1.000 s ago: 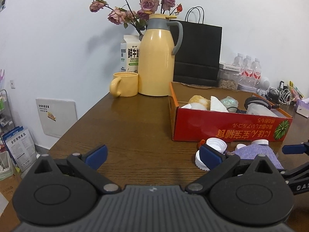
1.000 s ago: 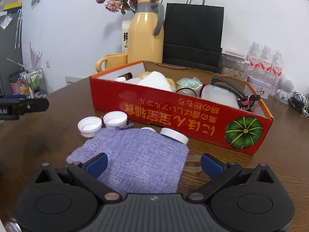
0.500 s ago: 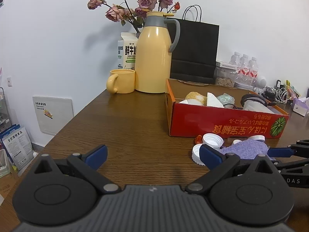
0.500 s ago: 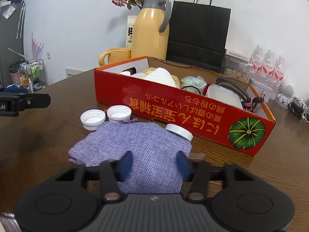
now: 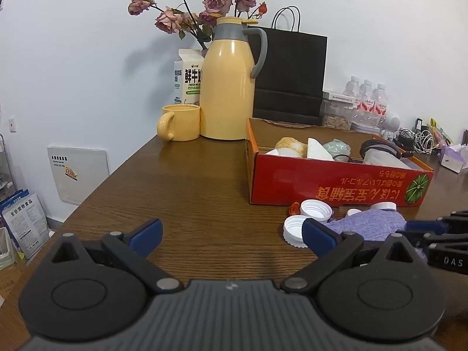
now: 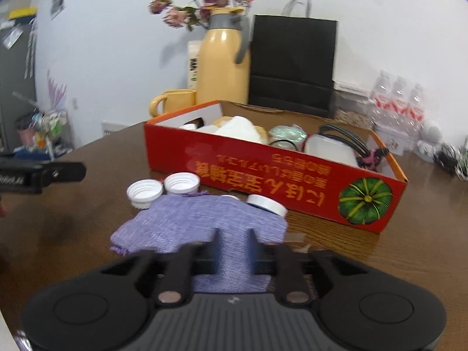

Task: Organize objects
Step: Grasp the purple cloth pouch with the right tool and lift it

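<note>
Reading near to far, past tense throughout.

right gripper (image 6: pixel 234 247): bottom centre of the right wrist view, blurred. Jaws drawn fairly close with a fold of the purple pouch (image 6: pixel 201 219) between them and opening at that instant; pads looked pressed on the cloth, so I judged the pinch not let go yet.
purple pouch: lay flat on the table (image 6: pixel 395 248) at lower centre, near edge bunched up into the jaws. Soft cloth, so pinching a fold was the only sensible hold.
left gripper (image 5: pixel 231 232): bottom of the left wrist view, jaws spread wide, nothing between them, only bare wood. Parked off to the side, probably to stay clear of the right one.
white caps (image 6: pixel 163 188): two open-side-up, touching the pouch's far left edge; a third cap (image 6: pixel 266 203) sat at its far right edge, partly on the cloth. Likely queued for sorting.
red box (image 6: pixel 272 172): mid frame, just beyond the caps, already holding a cable, a clear tub and wrapped items. Judged to be the collection bin, hence the loose items staged against its front wall.
yellow flask (image 6: pixel 222 64): upper centre, behind the box, with a mug and a black bag beside it; not part of the sort.
</note>
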Motion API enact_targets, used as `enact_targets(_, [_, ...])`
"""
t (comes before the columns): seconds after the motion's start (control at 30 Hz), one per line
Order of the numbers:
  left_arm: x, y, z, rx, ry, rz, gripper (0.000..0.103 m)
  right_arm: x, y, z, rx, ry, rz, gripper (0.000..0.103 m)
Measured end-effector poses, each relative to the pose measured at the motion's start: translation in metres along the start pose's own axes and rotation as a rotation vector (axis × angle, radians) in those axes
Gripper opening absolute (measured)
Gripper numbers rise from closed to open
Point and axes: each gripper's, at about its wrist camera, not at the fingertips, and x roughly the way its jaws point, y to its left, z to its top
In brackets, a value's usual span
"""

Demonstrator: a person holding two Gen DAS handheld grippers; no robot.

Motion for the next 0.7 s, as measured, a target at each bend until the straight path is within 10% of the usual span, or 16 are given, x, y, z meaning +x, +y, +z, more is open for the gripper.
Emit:
enact_targets(0.03, [-0.001, 0.0, 0.0, 0.0, -0.002, 0.001, 0.103, 0.001, -0.002, 0.0, 0.009, 0.006, -0.004, 0.087])
enact_targets(0.07, [-0.001, -0.001, 0.001, 0.001, -0.004, 0.001, 0.103, 0.001, -0.003, 0.0, 0.013, 0.007, -0.007, 0.092])
enact_targets(0.37, [-0.001, -0.002, 0.0, 0.0, 0.002, 0.0, 0.103, 0.022, 0.008, 0.001, -0.02, 0.11, 0.053, 0.087])
enact_targets(0.7, [-0.002, -0.001, -0.002, -0.003, 0.008, 0.003, 0.103, 0.007, 0.02, -0.006, -0.057, 0.067, 0.057, 0.015])
